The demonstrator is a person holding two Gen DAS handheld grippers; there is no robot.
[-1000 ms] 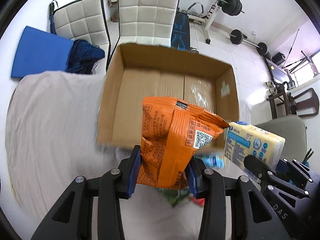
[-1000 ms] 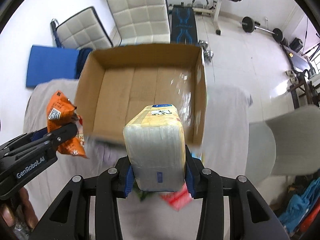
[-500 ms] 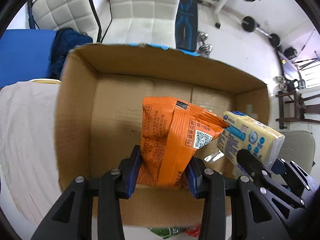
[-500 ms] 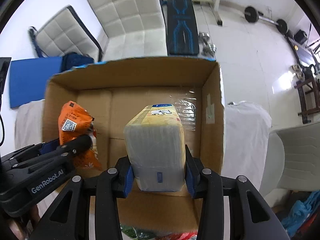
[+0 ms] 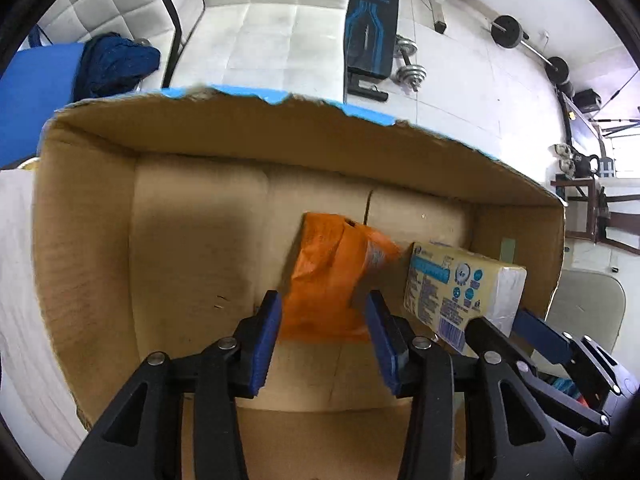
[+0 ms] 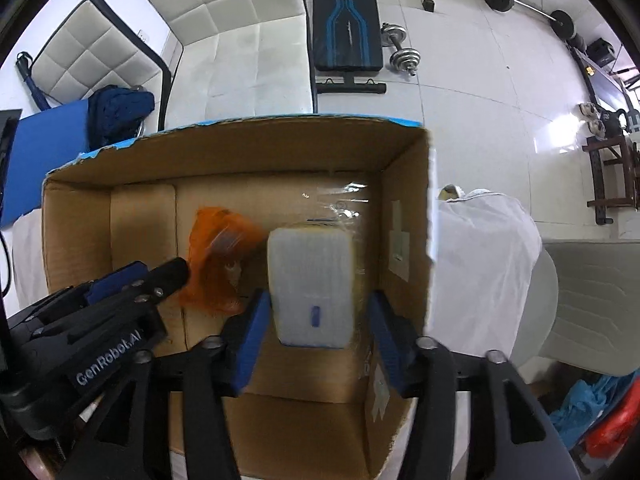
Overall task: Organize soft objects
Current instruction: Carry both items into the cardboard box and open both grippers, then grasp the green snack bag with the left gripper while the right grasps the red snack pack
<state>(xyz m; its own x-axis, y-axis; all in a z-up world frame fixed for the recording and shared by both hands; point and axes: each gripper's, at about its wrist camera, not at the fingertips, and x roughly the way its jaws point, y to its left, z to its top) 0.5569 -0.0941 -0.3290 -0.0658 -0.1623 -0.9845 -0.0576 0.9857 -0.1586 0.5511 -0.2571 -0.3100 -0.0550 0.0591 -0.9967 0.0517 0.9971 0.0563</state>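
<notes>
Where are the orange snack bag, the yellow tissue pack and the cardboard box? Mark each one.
orange snack bag (image 5: 328,280), left wrist view, middle of its blurred front.
yellow tissue pack (image 6: 312,280), right wrist view, its pale end face.
cardboard box (image 5: 280,136), left wrist view, inside of far wall.

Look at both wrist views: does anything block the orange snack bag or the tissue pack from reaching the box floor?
Nothing visible does. The orange snack bag and tissue pack are already inside the cardboard box, side by side, with both tools open around them.
</notes>
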